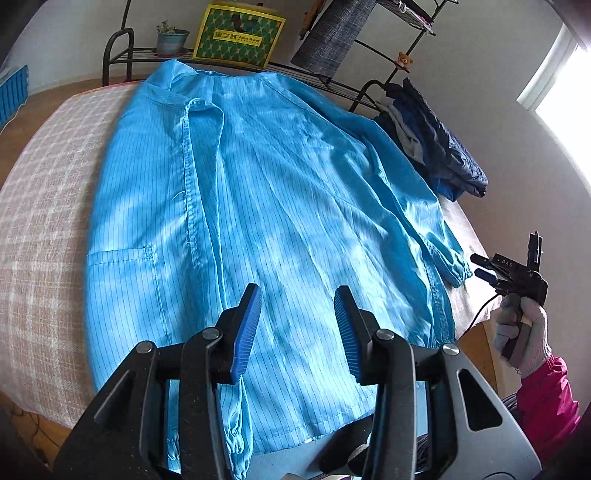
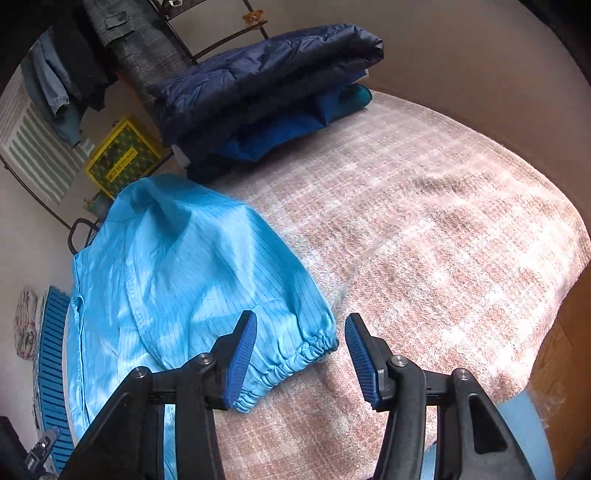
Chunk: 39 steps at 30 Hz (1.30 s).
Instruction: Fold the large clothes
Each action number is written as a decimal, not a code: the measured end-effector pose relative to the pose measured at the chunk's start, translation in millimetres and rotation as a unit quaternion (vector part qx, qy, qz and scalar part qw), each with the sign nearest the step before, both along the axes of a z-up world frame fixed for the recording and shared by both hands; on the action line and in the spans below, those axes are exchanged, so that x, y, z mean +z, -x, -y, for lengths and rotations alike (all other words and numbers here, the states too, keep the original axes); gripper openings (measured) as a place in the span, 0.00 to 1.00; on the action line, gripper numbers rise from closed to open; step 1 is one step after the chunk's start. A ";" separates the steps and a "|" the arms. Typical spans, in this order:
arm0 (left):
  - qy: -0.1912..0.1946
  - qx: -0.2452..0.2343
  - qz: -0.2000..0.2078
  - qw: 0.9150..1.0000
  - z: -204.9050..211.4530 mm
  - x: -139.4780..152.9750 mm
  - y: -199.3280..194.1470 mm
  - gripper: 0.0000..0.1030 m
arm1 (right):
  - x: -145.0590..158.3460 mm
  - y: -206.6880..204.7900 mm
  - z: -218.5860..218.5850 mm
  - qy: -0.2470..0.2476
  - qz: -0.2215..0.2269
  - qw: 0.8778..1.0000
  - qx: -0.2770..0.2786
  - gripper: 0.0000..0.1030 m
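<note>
A large light-blue striped coat [image 1: 277, 203] lies spread flat on the table, collar at the far end, hem toward me. My left gripper [image 1: 298, 295] hovers open over its lower middle with nothing between the pads. The coat's right sleeve ends in a gathered cuff [image 1: 456, 267]. Just to the right of that cuff is my right gripper [image 1: 477, 266], held by a gloved hand [image 1: 521, 332]. In the right wrist view the right gripper [image 2: 301, 321] stands open above the cuff [image 2: 295, 358], with the left pad over the sleeve [image 2: 192, 266] and not pressing it.
A pink plaid cloth [image 2: 424, 240] covers the table. A folded stack of dark-blue clothes [image 2: 266, 92] sits at the far right corner. Behind the table stands a metal rack [image 1: 118, 48] with a yellow-green box [image 1: 238, 35] and a potted plant [image 1: 171, 37].
</note>
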State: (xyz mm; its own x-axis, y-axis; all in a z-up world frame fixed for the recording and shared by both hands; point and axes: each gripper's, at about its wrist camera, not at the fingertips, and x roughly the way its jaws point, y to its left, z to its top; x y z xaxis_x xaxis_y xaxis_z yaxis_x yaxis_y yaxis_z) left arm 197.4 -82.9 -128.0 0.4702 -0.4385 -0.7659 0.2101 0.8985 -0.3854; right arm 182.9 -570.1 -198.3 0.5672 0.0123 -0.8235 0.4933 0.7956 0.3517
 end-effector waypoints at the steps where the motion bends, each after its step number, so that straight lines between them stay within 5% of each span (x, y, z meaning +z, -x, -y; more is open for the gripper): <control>1: 0.004 0.002 -0.007 1.000 0.0 -4.9 -2.1 0.40 | -5.0 -1.7 6.3 -0.008 -0.002 1.000 -0.006 0.52; 7: -0.004 -0.004 -0.021 1.000 4.1 -19.2 -11.9 0.40 | -16.6 -17.5 6.2 -0.016 -0.002 1.000 0.012 0.49; 12: -0.002 -0.006 -0.014 1.000 5.5 -15.3 -16.0 0.40 | -18.6 -28.6 -3.9 -0.016 -0.002 0.999 0.036 0.05; 26: 0.001 0.010 -0.006 1.000 -3.9 -9.9 -21.7 0.40 | 68.2 -10.7 -46.7 0.052 0.113 0.989 0.079 0.00; 33: 0.007 0.025 0.005 1.000 -11.4 -0.7 -26.3 0.40 | 115.8 -6.3 -160.7 0.112 0.176 0.946 0.248 0.00; 39: 0.011 0.043 0.013 0.999 -24.1 5.1 -28.8 0.40 | 81.2 0.6 -267.2 0.108 0.134 0.893 0.417 0.00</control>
